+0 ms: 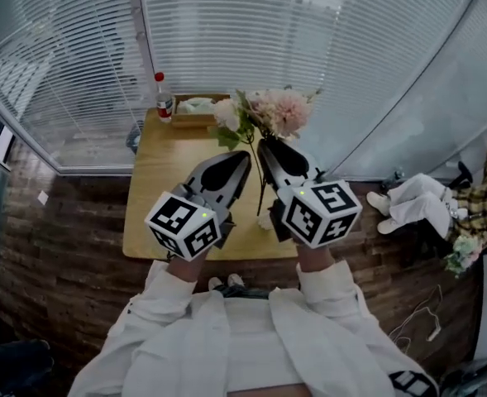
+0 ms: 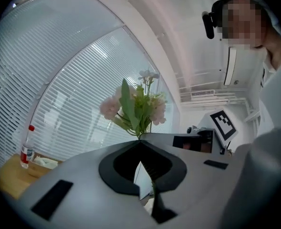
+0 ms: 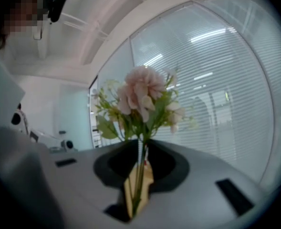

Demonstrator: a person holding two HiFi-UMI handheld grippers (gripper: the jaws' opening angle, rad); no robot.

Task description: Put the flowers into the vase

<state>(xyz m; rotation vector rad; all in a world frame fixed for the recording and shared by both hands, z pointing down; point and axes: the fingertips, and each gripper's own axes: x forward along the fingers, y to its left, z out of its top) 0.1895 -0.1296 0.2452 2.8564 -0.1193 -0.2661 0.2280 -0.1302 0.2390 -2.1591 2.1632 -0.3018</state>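
Observation:
Both grippers are held up side by side over the wooden table (image 1: 156, 213), pointing away from me. My right gripper (image 1: 263, 145) is shut on the green stems of a bunch of flowers (image 1: 283, 110) with a big pink bloom (image 3: 142, 89); the stems run down between its jaws (image 3: 141, 142). My left gripper (image 1: 243, 156) is shut on a leafy sprig with pale blooms (image 2: 135, 106) that rises from its tips (image 2: 140, 140). One long stem (image 1: 262, 190) hangs down between the grippers. A small white object (image 1: 264, 219) shows on the table under the right gripper, mostly hidden; I cannot tell whether it is the vase.
A clear bottle with a red cap (image 1: 164, 98) and a wooden tray (image 1: 195, 112) stand at the table's far edge, against the blinds. Clothes and a checked cloth (image 1: 425, 201) lie on the floor at the right. My shoes (image 1: 226, 282) are at the table's near edge.

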